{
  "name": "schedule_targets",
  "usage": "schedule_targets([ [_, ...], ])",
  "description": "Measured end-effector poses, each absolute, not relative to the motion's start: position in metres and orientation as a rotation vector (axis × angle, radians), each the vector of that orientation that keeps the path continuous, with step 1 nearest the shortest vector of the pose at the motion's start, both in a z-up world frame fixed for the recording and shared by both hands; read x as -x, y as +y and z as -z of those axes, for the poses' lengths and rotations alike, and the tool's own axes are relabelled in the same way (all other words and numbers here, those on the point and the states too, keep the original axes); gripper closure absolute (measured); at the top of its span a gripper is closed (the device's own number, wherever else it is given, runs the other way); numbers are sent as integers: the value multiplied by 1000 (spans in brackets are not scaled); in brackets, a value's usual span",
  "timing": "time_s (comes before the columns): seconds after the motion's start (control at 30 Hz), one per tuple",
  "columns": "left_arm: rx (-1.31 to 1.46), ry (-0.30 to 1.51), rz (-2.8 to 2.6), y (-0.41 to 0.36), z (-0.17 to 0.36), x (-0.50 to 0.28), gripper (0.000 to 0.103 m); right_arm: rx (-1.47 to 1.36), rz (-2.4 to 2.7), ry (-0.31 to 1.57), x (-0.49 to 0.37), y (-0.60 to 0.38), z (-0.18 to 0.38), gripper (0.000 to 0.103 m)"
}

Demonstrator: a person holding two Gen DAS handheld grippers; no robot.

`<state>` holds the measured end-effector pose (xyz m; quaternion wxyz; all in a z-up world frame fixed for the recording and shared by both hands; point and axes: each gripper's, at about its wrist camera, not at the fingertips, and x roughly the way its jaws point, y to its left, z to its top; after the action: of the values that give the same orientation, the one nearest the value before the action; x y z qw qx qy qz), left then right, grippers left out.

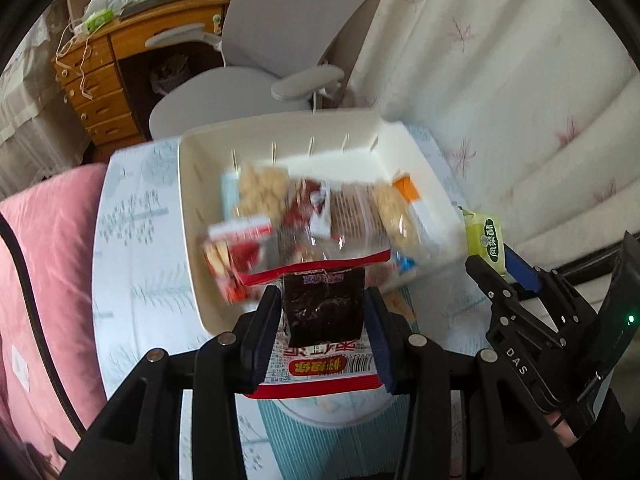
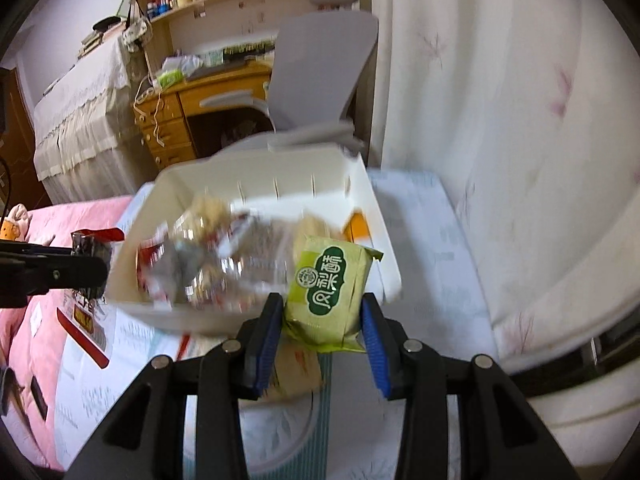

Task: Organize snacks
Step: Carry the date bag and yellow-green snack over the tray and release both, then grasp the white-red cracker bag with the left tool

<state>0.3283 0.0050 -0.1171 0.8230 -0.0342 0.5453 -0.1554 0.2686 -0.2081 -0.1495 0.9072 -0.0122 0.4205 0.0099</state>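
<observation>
My left gripper (image 1: 323,300) is shut on a red-edged snack packet with a dark window (image 1: 322,312), held above the near rim of a white bin (image 1: 188,216). The bin holds several wrapped snacks, blurred by motion. My right gripper (image 2: 323,308) is shut on a green snack packet (image 2: 330,292), lifted over the bin's near right corner (image 2: 384,264). In the left wrist view the right gripper (image 1: 494,268) shows at the right with the green packet (image 1: 485,242). In the right wrist view the left gripper (image 2: 90,270) reaches in from the left with its packet (image 2: 86,320).
The bin stands on a small round table with a pale blue patterned cloth (image 1: 132,264). A pink quilt (image 1: 48,264) lies to the left, a white curtain (image 1: 500,100) to the right. A grey office chair (image 1: 280,40) and a wooden desk (image 1: 104,80) stand behind.
</observation>
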Motion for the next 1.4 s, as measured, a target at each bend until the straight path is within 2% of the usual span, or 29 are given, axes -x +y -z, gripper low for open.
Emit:
schedule_targets([
  [0.33, 97, 1069, 329, 16, 98, -375, 61, 49, 6, 750, -313, -186, 110, 63],
  [0.4, 98, 1085, 313, 15, 100, -381, 49, 74, 19, 724, -320, -180, 103, 62],
  [0.43, 101, 1097, 305, 15, 102, -383, 36, 78, 18, 718, -324, -178, 102, 60],
  [0.47, 109, 1101, 301, 15, 103, -384, 34, 82, 15, 723, -327, -177, 102, 53],
  [0.53, 117, 1105, 301, 16, 104, -382, 34, 94, 23, 754, -334, -175, 105, 45],
  [0.77, 140, 1126, 263, 24, 109, -369, 30, 58, 23, 790, -330, -183, 109, 42],
  [1.13, 182, 1179, 210, 29, 126, -315, 29, -121, 42, 946, -306, -218, 117, 41],
  [1.4, 214, 1224, 213, 25, 159, -278, 29, -302, 68, 1087, -289, -247, 125, 41],
])
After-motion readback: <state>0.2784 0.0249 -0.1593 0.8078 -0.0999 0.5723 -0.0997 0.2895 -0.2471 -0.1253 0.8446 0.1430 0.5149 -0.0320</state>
